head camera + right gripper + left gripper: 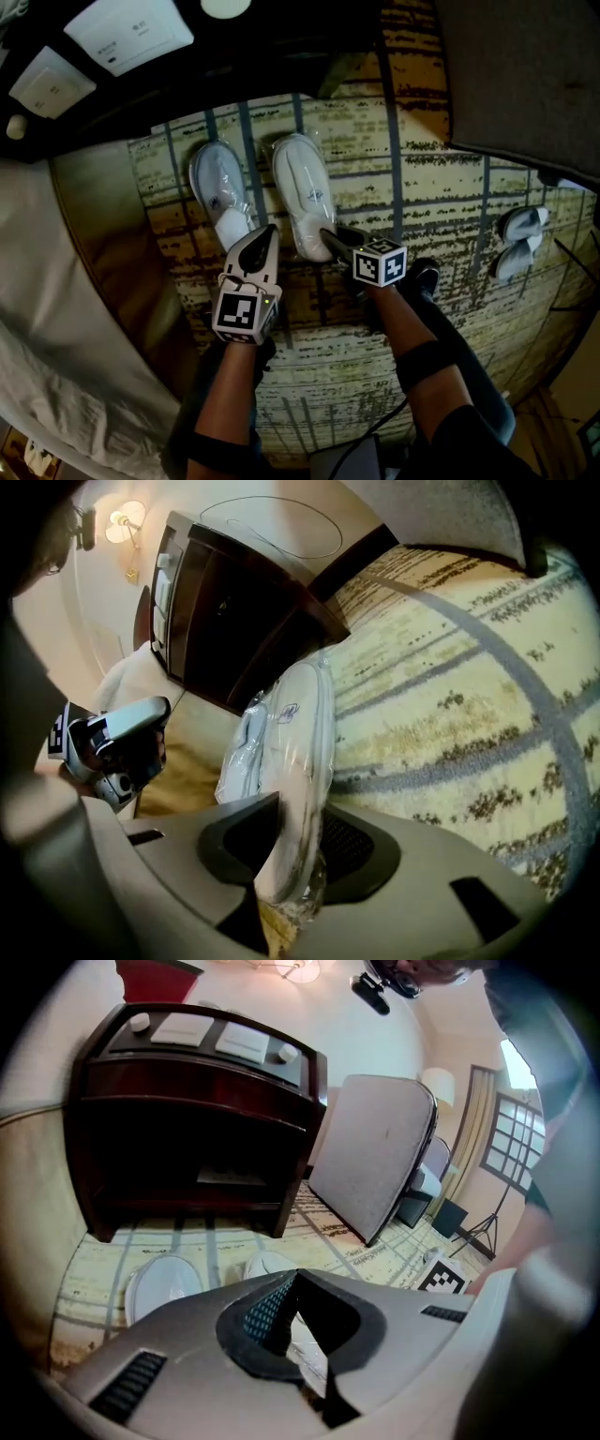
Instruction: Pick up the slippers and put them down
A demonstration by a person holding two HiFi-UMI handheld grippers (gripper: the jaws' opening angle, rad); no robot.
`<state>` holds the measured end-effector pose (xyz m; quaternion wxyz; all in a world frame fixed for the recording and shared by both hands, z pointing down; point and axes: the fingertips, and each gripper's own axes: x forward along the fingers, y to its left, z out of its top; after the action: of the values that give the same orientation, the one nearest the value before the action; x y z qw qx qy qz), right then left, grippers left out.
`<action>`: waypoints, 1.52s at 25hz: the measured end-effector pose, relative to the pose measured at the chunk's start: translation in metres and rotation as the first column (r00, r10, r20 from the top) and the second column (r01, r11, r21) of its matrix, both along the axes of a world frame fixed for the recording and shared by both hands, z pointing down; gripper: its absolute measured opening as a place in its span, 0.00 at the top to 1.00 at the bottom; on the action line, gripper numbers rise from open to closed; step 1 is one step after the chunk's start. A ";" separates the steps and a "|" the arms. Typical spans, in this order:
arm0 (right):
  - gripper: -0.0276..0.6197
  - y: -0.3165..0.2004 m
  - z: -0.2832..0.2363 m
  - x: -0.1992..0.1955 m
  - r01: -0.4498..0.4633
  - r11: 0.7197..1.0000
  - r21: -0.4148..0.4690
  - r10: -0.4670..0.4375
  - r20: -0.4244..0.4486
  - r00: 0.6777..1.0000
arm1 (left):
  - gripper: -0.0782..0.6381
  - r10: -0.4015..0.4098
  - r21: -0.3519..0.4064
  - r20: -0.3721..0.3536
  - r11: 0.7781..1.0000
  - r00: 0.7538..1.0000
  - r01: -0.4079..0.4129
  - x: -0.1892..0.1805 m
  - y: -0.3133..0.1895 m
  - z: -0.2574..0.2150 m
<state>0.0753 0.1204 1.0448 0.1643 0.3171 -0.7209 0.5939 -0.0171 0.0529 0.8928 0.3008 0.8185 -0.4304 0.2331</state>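
While both slippers are lying side by side on the striped carpet (441, 216), the bed (56, 309) is running along the left and the dark nightstand (187, 1138) is standing just past their toes. Right slipper (302, 192), in clear wrap, is lying on the carpet. Right gripper (328, 236) is clamping its heel, pads pressing from both sides. Left slipper (217, 178) is lying beside it. Left gripper (267, 232) is sitting at its heel, jaws clenched tight. White wrap is showing in the slit, can't tell if it's pinched. Spare pair (520, 239) is lying well off to the right.
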 end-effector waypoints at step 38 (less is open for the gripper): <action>0.74 -0.281 -0.126 -0.076 -0.217 0.916 0.338 0.223 0.022 0.975 | 0.89 -0.174 0.154 0.004 0.973 0.985 0.171 -0.055 -0.105 -0.035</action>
<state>-0.0011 -0.1603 0.9185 0.0459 0.4247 -0.7704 0.4733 -0.0725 -0.0522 0.8574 0.2523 0.7967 -0.5190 0.1795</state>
